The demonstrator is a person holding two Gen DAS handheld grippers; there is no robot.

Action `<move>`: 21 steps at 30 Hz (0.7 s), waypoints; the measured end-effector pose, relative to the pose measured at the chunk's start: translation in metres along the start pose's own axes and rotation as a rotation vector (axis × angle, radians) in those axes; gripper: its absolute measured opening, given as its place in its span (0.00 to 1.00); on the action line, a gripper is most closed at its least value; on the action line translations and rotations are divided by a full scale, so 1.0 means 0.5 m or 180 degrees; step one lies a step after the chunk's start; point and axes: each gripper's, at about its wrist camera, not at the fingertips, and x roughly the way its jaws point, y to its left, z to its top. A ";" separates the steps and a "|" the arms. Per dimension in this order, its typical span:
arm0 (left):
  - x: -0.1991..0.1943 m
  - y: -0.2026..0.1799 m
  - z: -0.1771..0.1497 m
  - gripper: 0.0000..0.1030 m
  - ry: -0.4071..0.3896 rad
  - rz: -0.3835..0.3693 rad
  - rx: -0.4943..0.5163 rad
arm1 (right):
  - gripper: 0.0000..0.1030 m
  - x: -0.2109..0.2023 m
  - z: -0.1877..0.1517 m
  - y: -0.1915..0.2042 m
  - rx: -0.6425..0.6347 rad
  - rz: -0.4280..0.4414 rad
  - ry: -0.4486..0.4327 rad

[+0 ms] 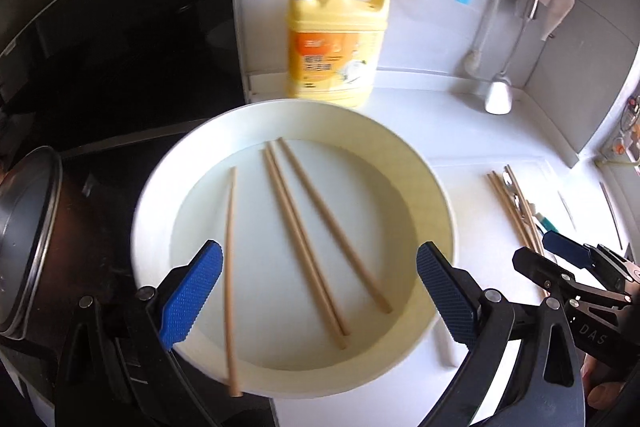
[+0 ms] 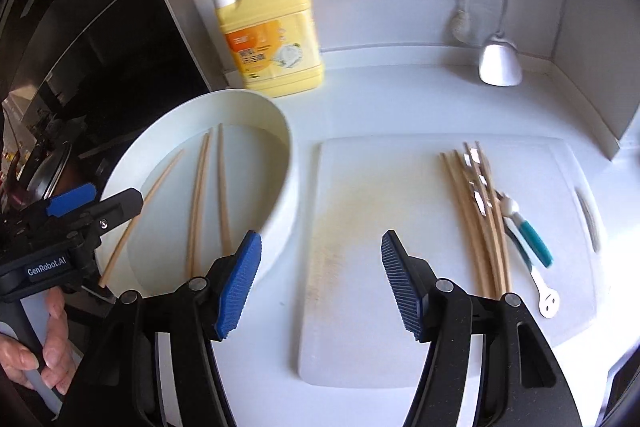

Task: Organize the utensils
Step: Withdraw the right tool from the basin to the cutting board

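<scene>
A white round basin (image 1: 432, 187) (image 2: 280, 163) holds several wooden chopsticks (image 1: 304, 243) (image 2: 198, 203). One chopstick (image 1: 230, 279) lies apart at the left and sticks out over the near rim. More chopsticks (image 2: 476, 223) (image 1: 516, 211), small metal spoons (image 2: 478, 187) and a teal-handled utensil (image 2: 534, 239) lie on a white cutting board (image 2: 368, 211) at the right. My left gripper (image 1: 318, 291) is open over the basin's near side and holds nothing. My right gripper (image 2: 320, 279) is open and empty above the board's left edge.
A yellow pump bottle of dish soap (image 1: 336, 39) (image 2: 270, 31) stands behind the basin. A ladle (image 2: 500, 63) and other tools hang at the back wall. A metal pot (image 1: 28, 239) sits left of the basin on a dark stove.
</scene>
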 end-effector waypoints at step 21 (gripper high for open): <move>0.058 -0.363 -0.071 0.93 0.0126 0.0423 -0.0372 | 0.58 0.047 -0.027 -0.409 -0.0318 0.0035 0.0075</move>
